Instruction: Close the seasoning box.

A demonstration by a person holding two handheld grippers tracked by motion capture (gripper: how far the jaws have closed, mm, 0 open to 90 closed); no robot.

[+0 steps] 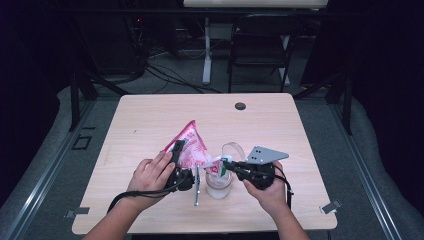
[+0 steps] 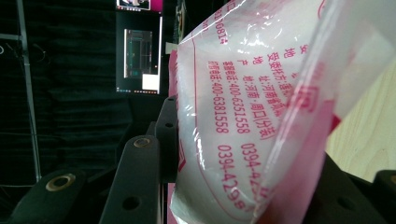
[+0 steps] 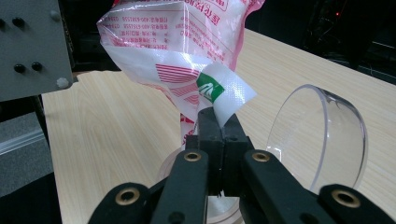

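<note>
Near the tabletop's front edge, our left gripper [image 1: 176, 150] and right gripper [image 3: 218, 122] both pinch the pink-and-white plastic bag [image 1: 192, 146] tight over the clear glass jar [image 1: 219, 184]

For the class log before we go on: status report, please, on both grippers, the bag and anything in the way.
Left gripper shut on pink-and-white bag, held tilted. Right gripper shut on bag's lower corner, above clear jar. Hinged jar lid stands open beside the corner; nothing else close.

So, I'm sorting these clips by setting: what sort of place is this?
Probably a lab or recording studio, not a home. A bare wooden table stands between dark curtains, cables trail over the floor behind it, a folding chair stands there, and a lit monitor glows in the left gripper view.
</note>
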